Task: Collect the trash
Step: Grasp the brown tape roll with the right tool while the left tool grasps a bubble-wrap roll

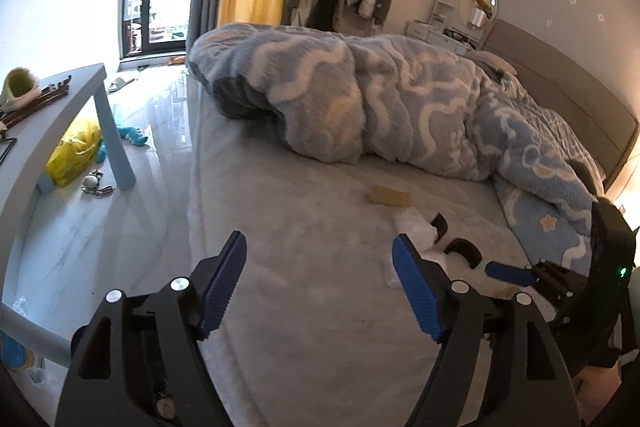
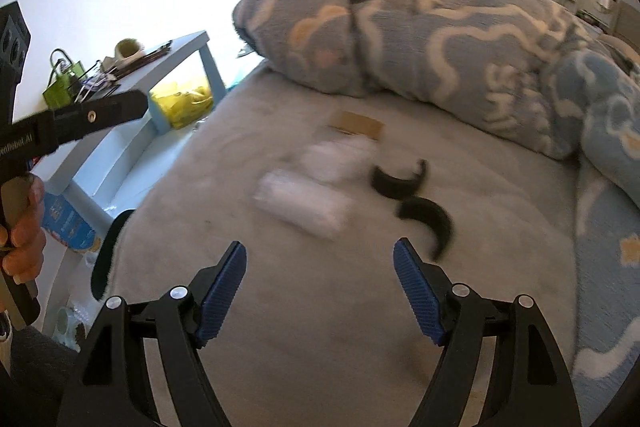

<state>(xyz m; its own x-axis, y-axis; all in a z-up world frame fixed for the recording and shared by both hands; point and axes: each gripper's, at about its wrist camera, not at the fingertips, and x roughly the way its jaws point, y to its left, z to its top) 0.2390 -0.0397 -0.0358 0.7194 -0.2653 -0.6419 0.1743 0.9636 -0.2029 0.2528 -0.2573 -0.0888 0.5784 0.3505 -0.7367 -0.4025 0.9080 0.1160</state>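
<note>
Trash lies on the grey bed sheet (image 2: 304,307): a flat brown cardboard piece (image 2: 357,125), crumpled white plastic wrap (image 2: 338,159), a second clear wrapper (image 2: 300,205) and two curved black pieces (image 2: 398,181) (image 2: 430,221). My right gripper (image 2: 320,279) is open and empty, above the sheet just short of the wrappers. My left gripper (image 1: 320,279) is open and empty over the bed's near edge; the cardboard (image 1: 390,195), white wrap (image 1: 416,231) and black pieces (image 1: 466,251) lie ahead to its right.
A rolled blue patterned duvet (image 1: 400,95) covers the back of the bed. A light blue side table (image 1: 52,123) with clutter stands left, a yellow bag (image 1: 74,151) and toys on the floor under it. The right gripper (image 1: 520,273) shows at the left view's right edge.
</note>
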